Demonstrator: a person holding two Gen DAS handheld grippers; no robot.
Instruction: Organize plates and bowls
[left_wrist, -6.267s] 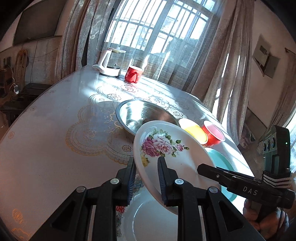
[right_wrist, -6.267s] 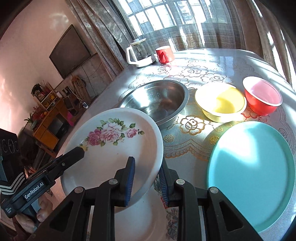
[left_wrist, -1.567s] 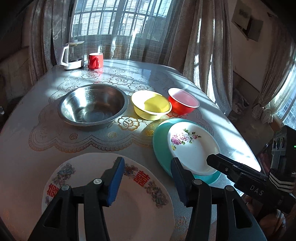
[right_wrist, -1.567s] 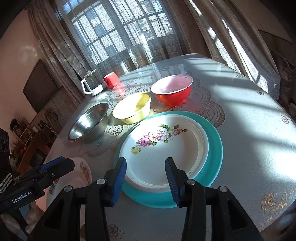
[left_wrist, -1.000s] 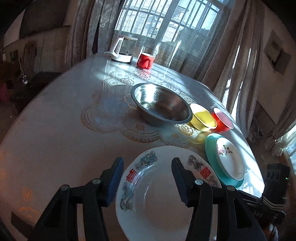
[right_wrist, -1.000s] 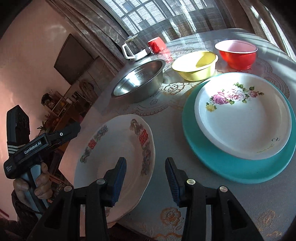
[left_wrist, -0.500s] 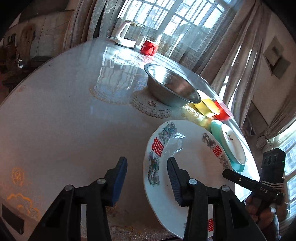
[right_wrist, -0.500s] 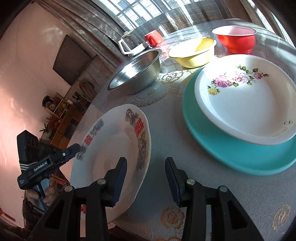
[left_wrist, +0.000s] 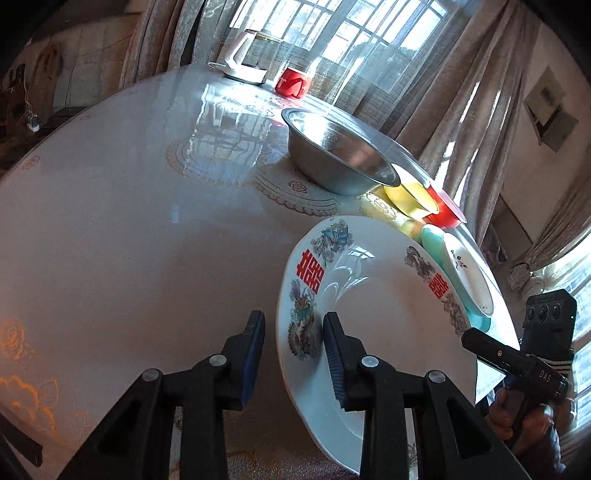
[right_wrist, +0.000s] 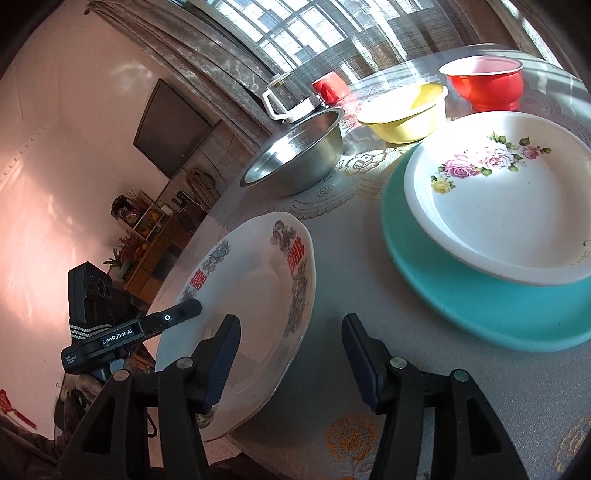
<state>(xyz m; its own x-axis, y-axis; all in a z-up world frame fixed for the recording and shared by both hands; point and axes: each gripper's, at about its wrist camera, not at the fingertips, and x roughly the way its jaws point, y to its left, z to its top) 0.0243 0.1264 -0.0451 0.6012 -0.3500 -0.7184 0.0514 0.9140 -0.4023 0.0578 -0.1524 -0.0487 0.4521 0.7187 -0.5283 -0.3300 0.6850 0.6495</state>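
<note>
Closing our left gripper (left_wrist: 293, 343) on the near rim of the dragon-patterned plate (left_wrist: 373, 317) at the table edge, pads not yet pinching; our right gripper (right_wrist: 291, 350) is opening, straddling its opposite rim. Next, lift it onto the rose plate (right_wrist: 506, 206) stacked on the teal plate (right_wrist: 480, 299).

The steel bowl (left_wrist: 340, 155) hides most of the yellow bowl (left_wrist: 410, 197) and red bowl (left_wrist: 445, 214). The dragon-patterned plate (left_wrist: 369, 314) covers much of the teal plate (left_wrist: 434, 240); its near rim sits behind a gripper finger (left_wrist: 341, 363).
</note>
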